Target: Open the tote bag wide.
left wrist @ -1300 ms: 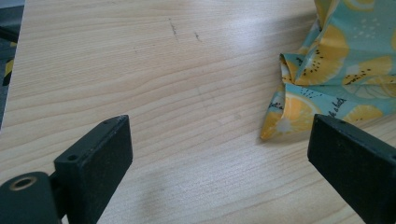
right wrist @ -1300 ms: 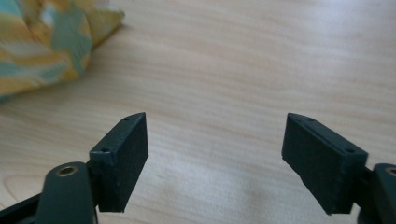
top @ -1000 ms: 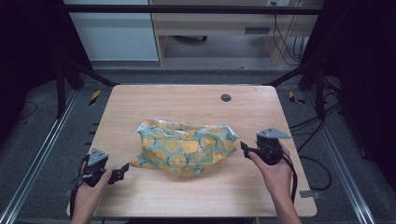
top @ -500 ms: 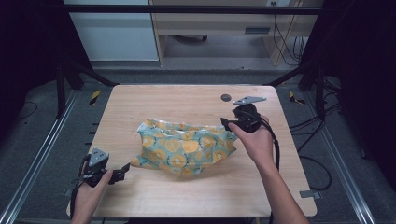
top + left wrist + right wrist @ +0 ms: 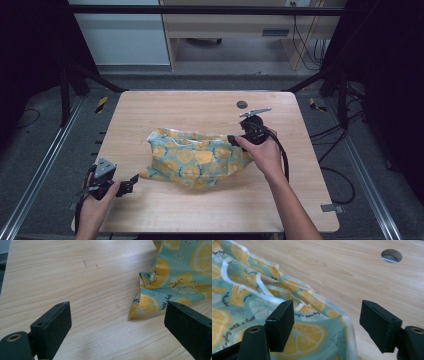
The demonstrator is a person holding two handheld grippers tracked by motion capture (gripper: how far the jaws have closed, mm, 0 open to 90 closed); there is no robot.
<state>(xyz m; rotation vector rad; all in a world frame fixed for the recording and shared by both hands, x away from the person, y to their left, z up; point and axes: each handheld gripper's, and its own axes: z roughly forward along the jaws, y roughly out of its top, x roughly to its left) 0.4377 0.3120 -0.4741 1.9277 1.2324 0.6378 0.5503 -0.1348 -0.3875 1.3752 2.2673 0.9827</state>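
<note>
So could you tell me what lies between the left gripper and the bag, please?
Bare wood: in the left gripper view, the left gripper is open, with table grain between its jaws and the bag corner just ahead.

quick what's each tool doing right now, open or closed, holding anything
Left tool: open, holding nothing, just short of the bag's corner.
Right tool: open, jaws either side of the bag's edge, not gripping it.

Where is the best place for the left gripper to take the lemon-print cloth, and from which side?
Probably the pointed corner of the lemon-print cloth nearest the left gripper, approached from the table's left. That corner sticks out from the crumpled heap, thin enough for the open jaws.
</note>
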